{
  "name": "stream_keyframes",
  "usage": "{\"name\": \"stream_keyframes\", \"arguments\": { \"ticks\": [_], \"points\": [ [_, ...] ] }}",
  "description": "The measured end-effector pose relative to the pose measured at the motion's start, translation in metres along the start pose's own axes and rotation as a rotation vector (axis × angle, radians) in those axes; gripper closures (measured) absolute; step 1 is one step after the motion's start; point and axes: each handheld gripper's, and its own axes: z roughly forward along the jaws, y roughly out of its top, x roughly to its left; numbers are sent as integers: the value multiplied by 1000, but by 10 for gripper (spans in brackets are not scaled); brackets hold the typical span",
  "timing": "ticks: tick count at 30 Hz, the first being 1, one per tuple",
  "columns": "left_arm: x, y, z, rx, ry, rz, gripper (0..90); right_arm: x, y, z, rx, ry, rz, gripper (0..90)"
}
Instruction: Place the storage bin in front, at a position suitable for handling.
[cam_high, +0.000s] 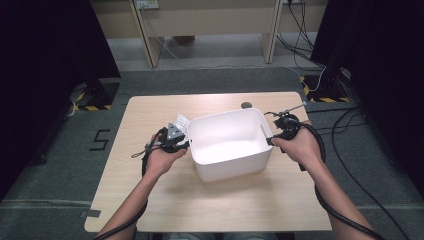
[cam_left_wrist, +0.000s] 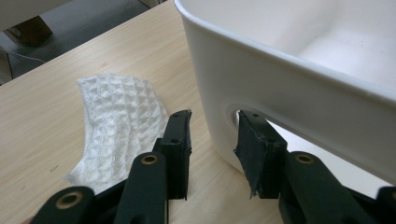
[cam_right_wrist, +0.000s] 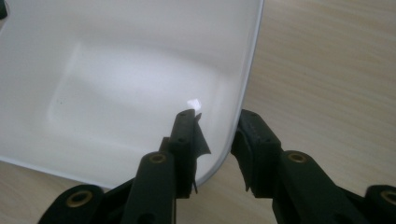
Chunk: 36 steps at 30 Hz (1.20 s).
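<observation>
My left gripper (cam_left_wrist: 212, 154) stands apart, one jaw in the handle hole of the white tub (cam_high: 227, 137) on the surface (cam_high: 150, 115). My right gripper (cam_right_wrist: 217, 149) straddles its far rim, unclamped. A cloth (cam_left_wrist: 119, 121) lies beside it.

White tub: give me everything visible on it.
The white tub looks like smooth plastic, rectangular with rounded corners and a rolled rim, empty and upright on the wooden table. A handle slot pierces one end wall. The left gripper has one jaw in that slot; the right gripper straddles the opposite rim. A white waffle cloth lies beside it.
</observation>
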Motion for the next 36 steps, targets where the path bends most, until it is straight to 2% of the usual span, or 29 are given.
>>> {"name": "stream_keyframes", "arguments": {
  "ticks": [3,4,7,8,9,10,12,15,19,20,22,26,28,29,31,36],
  "points": [
    [-4,-2,-19,-26,-13,-5,617,-4,2,0,-41,3,10,676],
    [-4,-3,-27,-42,-28,-20,608,-6,2,1,-41,7,18,682],
    [-5,-5,-55,-84,-21,-28,597,-8,1,5,-26,15,37,755],
    [-6,-4,-64,-109,-34,-52,594,-8,0,6,-17,14,40,771],
    [-6,-4,-64,-109,-34,-52,589,-8,0,6,-17,14,40,771],
    [-8,-1,-74,-134,-47,-62,589,-7,-1,8,-16,10,40,775],
    [-14,7,-85,-157,-77,-58,568,-3,-3,8,-21,-17,39,779],
    [-18,15,-81,-158,-104,-87,559,-1,-4,8,-23,-31,42,784],
    [-21,20,-70,-100,-84,-116,567,1,-5,8,-27,-37,46,786],
    [-21,20,-70,-100,-84,-116,571,1,-5,8,-27,-37,46,786],
    [-20,20,-63,-75,-88,-149,581,2,-6,7,-29,-44,40,786],
    [-18,23,-60,-67,-89,-165,600,4,-8,7,-36,-50,41,785],
    [-18,24,-61,-80,-93,-169,607,5,-8,7,-39,-57,34,784],
    [-20,26,-64,-100,-113,-183,606,5,-9,6,-39,-57,36,782],
    [-21,28,-65,-103,-116,-177,600,5,-9,6,-41,-57,33,782],
    [-24,27,-55,-68,-125,-179,588,6,-9,6,-40,-60,33,781]
  ]
}}
